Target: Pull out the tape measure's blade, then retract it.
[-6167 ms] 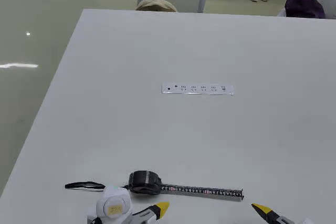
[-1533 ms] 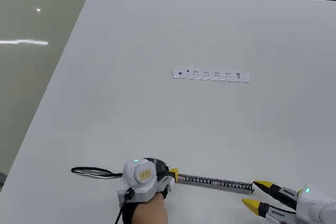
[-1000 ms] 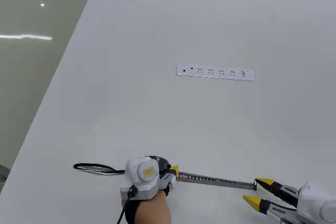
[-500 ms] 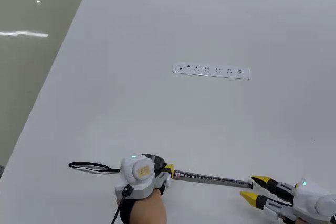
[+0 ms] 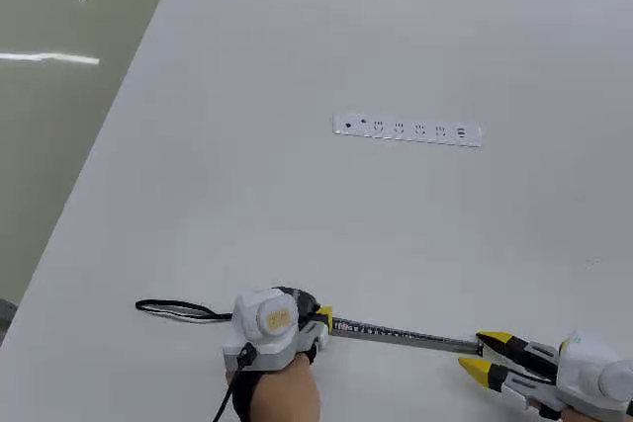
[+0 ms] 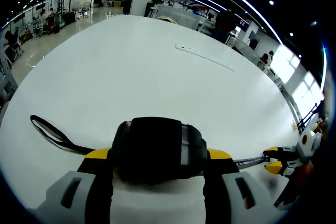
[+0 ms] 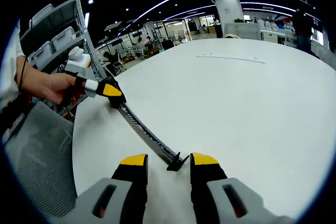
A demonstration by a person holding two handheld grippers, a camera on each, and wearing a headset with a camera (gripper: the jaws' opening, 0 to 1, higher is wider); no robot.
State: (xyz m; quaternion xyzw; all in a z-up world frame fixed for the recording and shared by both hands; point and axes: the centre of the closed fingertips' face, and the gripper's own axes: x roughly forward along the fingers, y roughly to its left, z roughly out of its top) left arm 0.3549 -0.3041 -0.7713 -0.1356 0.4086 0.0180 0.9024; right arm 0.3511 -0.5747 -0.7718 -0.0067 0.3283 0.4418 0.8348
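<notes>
Two grippers on one tape measure (image 5: 300,301).
Clamps the black case between the left gripper (image 6: 158,154) jaws; holds the right gripper (image 5: 485,353) spread either side of the hook (image 7: 176,162), blade (image 5: 406,336) drawn out flat on the white table (image 5: 346,224).

Open white tabletop (image 5: 247,145) toward 12 o'clock as far as the flat white power strip (image 5: 406,130); black strap loop (image 5: 173,309) lies at 9 o'clock of the black tape measure case (image 6: 157,148).

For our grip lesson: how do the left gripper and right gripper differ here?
The left gripper is shut on the tape measure's case; the right gripper is open. The left sits at the case end, the right at the blade's hook. Both have yellow-tipped jaws.
</notes>
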